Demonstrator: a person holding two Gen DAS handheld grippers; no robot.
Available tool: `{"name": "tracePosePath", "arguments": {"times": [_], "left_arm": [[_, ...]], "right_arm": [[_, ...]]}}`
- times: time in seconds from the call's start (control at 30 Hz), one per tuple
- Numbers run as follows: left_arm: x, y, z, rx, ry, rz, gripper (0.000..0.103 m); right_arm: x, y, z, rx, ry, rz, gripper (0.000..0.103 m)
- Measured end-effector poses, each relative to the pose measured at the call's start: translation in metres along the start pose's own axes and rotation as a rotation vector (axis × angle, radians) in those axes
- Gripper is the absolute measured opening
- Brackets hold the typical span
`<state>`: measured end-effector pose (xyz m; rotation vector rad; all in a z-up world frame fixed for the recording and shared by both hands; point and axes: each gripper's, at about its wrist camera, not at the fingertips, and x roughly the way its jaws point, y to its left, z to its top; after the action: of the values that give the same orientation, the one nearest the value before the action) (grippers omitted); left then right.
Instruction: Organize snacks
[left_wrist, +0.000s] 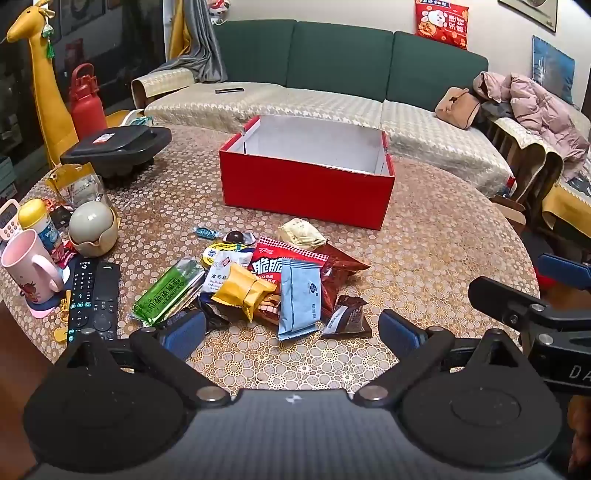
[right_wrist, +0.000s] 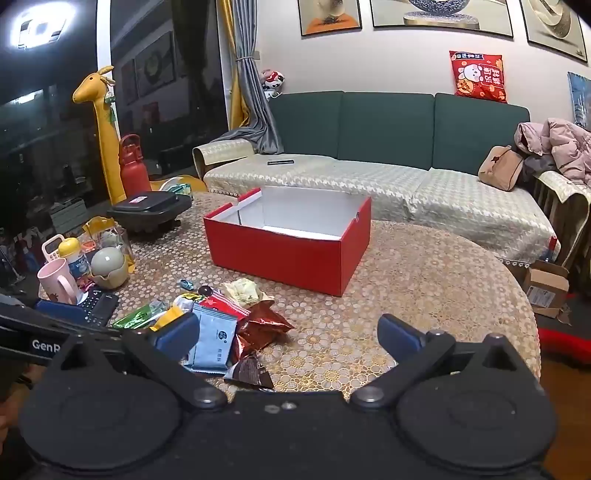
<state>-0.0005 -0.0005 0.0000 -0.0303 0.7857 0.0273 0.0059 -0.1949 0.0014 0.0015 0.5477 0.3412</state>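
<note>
An open red box (left_wrist: 306, 184) (right_wrist: 284, 254) with a white inside stands on the round table, empty. In front of it lies a heap of snack packets: a light blue packet (left_wrist: 299, 299) (right_wrist: 214, 341), a yellow one (left_wrist: 243, 291), a green bar (left_wrist: 166, 293), a red bag (left_wrist: 280, 262), a brown foil bag (right_wrist: 262, 325) and a small dark wrapper (left_wrist: 349, 317) (right_wrist: 251, 371). My left gripper (left_wrist: 291, 332) is open just before the heap, nothing between its pads. My right gripper (right_wrist: 288, 334) is open to the heap's right, also holding nothing.
At the table's left stand a pink mug (left_wrist: 27, 267), two remote controls (left_wrist: 94, 299), a round grey-green container (left_wrist: 92, 227), a black lidded appliance (left_wrist: 118, 146) and a red bottle (left_wrist: 86, 101). A green sofa (left_wrist: 332, 62) runs behind. A cardboard carton (right_wrist: 546, 288) sits on the floor right.
</note>
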Motion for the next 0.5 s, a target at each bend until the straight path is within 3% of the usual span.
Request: {"name": "tracePosePath", "arguments": {"times": [0.5], "left_arm": [[-0.0033,0.0005,0.0025,0.0,-0.02,-0.011,0.101]], "right_arm": [[0.0025,0.0013,0.0,0.001,0.005,0.0,0.103]]}}
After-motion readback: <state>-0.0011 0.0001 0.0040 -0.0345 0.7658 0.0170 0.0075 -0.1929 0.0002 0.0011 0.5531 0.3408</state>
